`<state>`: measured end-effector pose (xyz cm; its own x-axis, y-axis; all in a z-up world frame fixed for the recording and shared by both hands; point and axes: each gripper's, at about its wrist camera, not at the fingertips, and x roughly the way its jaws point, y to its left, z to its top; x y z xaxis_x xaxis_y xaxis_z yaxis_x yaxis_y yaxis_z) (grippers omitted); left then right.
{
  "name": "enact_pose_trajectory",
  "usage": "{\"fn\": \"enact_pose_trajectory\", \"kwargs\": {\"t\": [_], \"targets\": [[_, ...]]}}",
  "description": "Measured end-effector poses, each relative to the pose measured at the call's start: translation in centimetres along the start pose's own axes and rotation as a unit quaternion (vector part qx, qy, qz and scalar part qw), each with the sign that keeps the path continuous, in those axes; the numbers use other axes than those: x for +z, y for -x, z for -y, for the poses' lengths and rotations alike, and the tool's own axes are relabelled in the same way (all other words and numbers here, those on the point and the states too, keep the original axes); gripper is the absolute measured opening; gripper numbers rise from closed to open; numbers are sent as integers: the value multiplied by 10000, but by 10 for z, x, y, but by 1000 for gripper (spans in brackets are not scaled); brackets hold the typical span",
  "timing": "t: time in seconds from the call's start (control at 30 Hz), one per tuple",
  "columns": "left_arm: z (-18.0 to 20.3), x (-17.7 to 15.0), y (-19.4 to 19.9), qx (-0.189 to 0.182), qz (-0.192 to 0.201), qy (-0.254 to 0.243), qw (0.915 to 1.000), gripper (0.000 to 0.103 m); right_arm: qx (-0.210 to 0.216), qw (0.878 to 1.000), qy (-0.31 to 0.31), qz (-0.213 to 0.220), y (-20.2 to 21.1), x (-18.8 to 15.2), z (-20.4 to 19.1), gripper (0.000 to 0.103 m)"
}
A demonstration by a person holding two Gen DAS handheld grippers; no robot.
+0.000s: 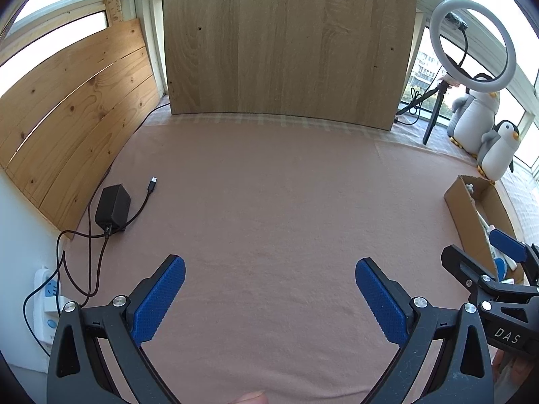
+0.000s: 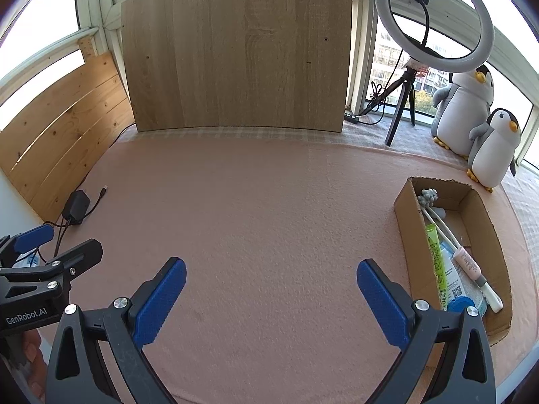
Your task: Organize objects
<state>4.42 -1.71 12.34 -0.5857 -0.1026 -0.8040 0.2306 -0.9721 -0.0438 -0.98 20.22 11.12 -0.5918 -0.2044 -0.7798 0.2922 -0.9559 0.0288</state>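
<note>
Two pairs of black tongs with blue ribbed pads hover over the pink cloth-covered table (image 2: 269, 208), and both stand released, jaws spread wide with nothing between them. The left gripper (image 1: 269, 298) faces bare cloth; the right gripper (image 2: 271, 299) does the same. Just right of the right tongs' right finger sits the open brown cardboard box (image 2: 406, 208), its near end level with that pad. Inside lie a green tube (image 2: 436, 256), a pale pink tube (image 2: 466, 259), white sticks (image 2: 438, 224), a blue-capped white packet (image 2: 453, 282) and what may be a small grey figure (image 2: 427, 197) at the far end, too small to be sure. Well ahead and left of the left tongs rests a black power adapter (image 1: 113, 208) with its cable. Beyond both tongs a wood-grain board (image 2: 235, 50) stands upright; far right stand a white ring light on a tripod (image 2: 434, 20) and two grey-and-white penguin plush toys (image 2: 493, 144).
</note>
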Motion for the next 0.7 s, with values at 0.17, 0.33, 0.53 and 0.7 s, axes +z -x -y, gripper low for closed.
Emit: {"fn": "enact_pose_trajectory", "kwargs": {"t": [0.17, 0.33, 0.53, 0.7], "targets": [[2, -2, 4, -5, 28, -33, 10000, 102, -9, 10000, -14, 11, 3, -3, 1, 100], [4, -4, 8, 5, 41, -48, 10000, 102, -20, 10000, -16, 19, 7, -5, 1, 100], [4, -5, 9, 7, 42, -52, 10000, 102, -36, 10000, -15, 35, 9, -7, 1, 100], [5, -6, 10, 3, 40, -53, 10000, 102, -52, 10000, -13, 38, 11, -8, 1, 100]]}}
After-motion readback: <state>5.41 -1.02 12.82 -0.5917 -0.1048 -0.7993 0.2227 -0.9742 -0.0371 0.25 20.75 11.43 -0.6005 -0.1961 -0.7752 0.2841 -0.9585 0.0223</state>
